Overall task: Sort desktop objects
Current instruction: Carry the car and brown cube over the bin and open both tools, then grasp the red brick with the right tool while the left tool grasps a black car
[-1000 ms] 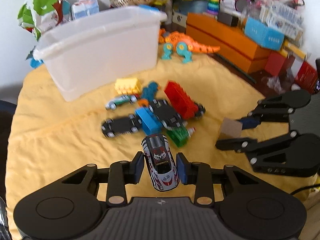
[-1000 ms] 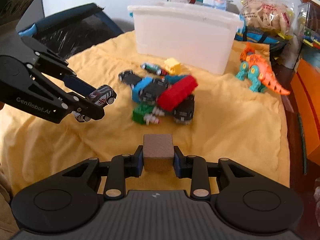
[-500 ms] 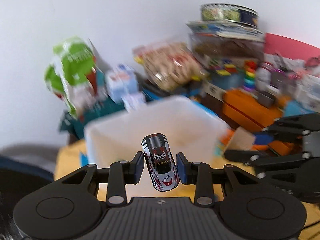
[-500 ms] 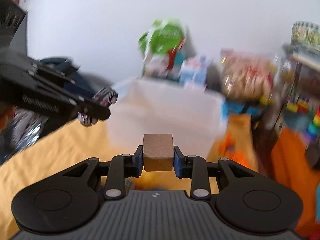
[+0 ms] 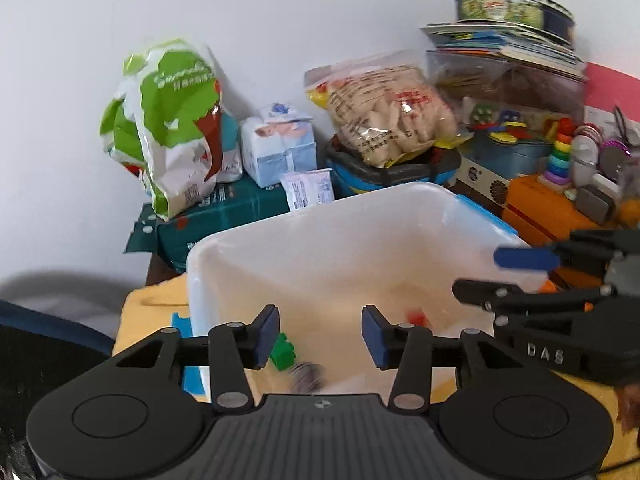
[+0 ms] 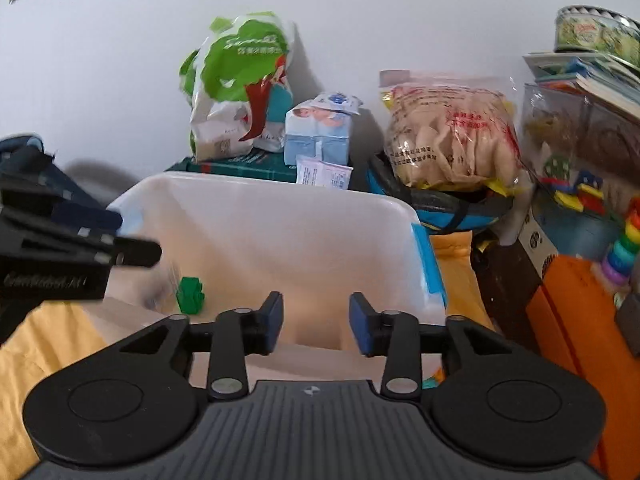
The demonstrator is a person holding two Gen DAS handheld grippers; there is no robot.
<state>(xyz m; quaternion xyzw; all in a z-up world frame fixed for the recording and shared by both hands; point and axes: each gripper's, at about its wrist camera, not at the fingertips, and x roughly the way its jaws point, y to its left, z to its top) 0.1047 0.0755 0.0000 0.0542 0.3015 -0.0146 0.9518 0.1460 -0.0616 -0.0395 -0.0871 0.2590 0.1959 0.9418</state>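
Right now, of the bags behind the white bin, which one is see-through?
The right-hand bag, clear plastic with red print, showing pale pieces inside. The left bag is opaque, green and white. Both stand behind the bin.

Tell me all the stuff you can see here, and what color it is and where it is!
Storage bin: 1, translucent white, centre, on the yellow cloth.
Green block: 1, green, inside the bin, left side.
Blurred toy: 1, dark, too blurred to name, inside the bin.
Red piece: 1, red, inside the bin, unclear.
Yellow cloth: 1, yellow, under the bin.
Green bag: 1, green and white, behind the bin.
Tissue pack: 1, pale blue, beside the green bag.
Snack bag: 1, clear with beige contents, back right.
Ring stacker: 1, rainbow, far right.
Left tool: 1, black with blue pads, open above the bin.
Right tool: 1, black with blue pads, open above the bin.
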